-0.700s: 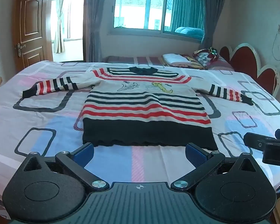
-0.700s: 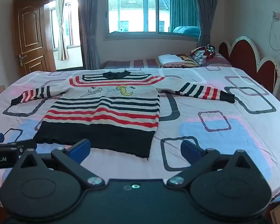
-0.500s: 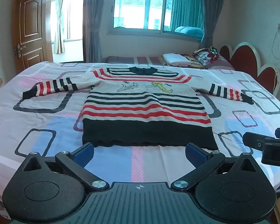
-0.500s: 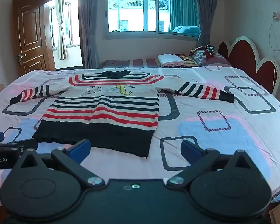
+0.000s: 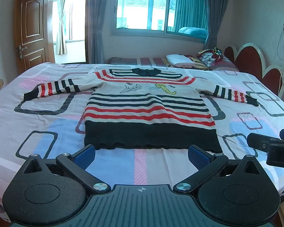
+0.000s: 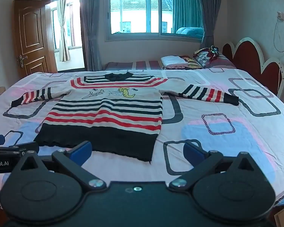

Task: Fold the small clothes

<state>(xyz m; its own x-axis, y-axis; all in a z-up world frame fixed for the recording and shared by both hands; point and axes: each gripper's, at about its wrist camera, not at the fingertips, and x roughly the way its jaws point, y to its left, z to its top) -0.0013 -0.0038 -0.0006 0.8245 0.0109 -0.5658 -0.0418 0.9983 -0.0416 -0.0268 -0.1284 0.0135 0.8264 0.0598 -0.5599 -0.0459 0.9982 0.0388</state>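
Observation:
A small striped sweater (image 5: pixel 147 109) (image 6: pixel 108 113) lies flat on the bed, face up, collar away from me, both sleeves spread out sideways. It is cream with red and black stripes, a broad black hem and a cartoon print on the chest. My left gripper (image 5: pixel 141 156) hovers just short of the hem's middle, jaws wide open and empty. My right gripper (image 6: pixel 138 152) hangs over the hem's right corner, open too, with nothing between its blue pads. Each gripper shows at the edge of the other's view.
The bed sheet (image 5: pixel 37 124) is pink and blue with dark rounded squares. Folded clothes (image 5: pixel 179 60) and a heap of bedding (image 6: pixel 208 54) lie at the far side by the red headboard (image 6: pixel 255 60). A wooden door (image 5: pixel 31 36) stands at the left.
Both views have crept slightly toward the sweater; nothing on the bed has moved and the jaws stay wide.

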